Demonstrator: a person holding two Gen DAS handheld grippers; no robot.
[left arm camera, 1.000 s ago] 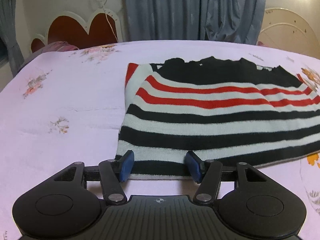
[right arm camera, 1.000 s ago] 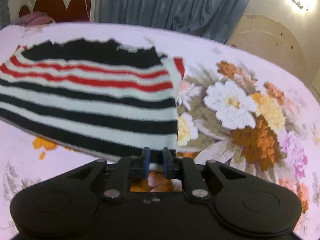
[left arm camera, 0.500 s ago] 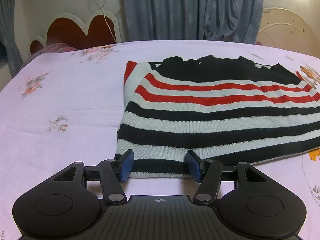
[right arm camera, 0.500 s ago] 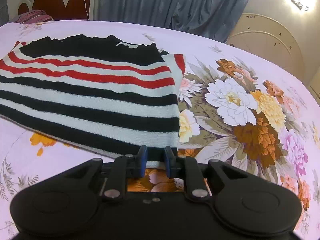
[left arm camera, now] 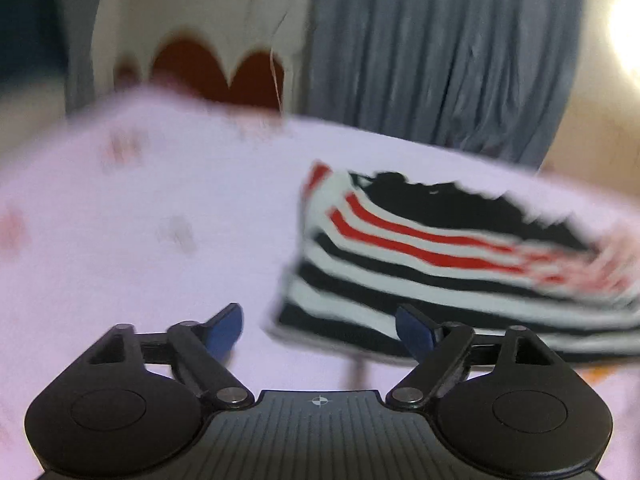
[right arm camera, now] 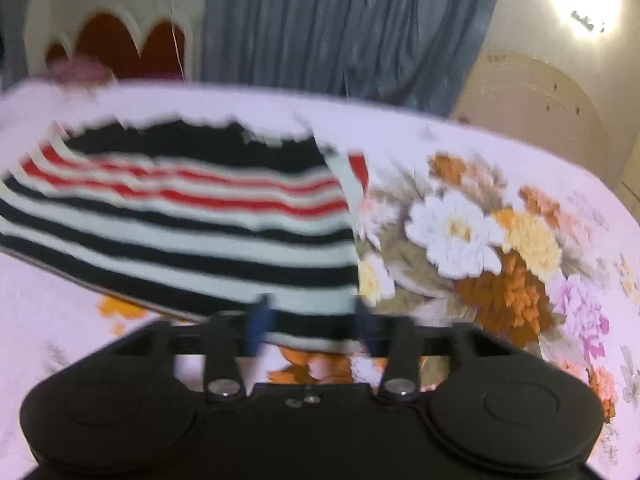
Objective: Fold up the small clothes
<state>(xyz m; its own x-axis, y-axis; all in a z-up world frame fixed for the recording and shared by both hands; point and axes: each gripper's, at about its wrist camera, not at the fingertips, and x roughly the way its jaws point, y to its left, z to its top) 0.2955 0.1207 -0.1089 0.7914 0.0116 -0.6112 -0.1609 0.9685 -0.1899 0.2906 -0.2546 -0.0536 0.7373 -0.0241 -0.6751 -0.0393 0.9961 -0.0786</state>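
Nearest to me, the left gripper [left arm camera: 320,330] has its blue-padded jaws spread and still opening; they press on nothing, and the near left corner of the striped garment lies between them, closer to the right pad. My right gripper [right arm camera: 312,330] is also opening, its pads standing apart on either side of the garment's near right hem, with the cloth between them but released as far as I can see through the blur.

Just beyond both tools lies the black, white and red striped knitted garment [left arm camera: 460,264], folded flat on the pale lilac bedsheet [left arm camera: 140,220]. Its black-and-white bands are nearest me, the red stripes farther off, and a solid black part at the far edge. To the right of it, the sheet carries a large printed bouquet of white, orange and pink flowers [right arm camera: 492,248].

Farther away stand a white headboard with dark red heart-shaped panels [left arm camera: 216,68] on the left and grey-blue pleated curtains [right arm camera: 344,28] behind the bed.
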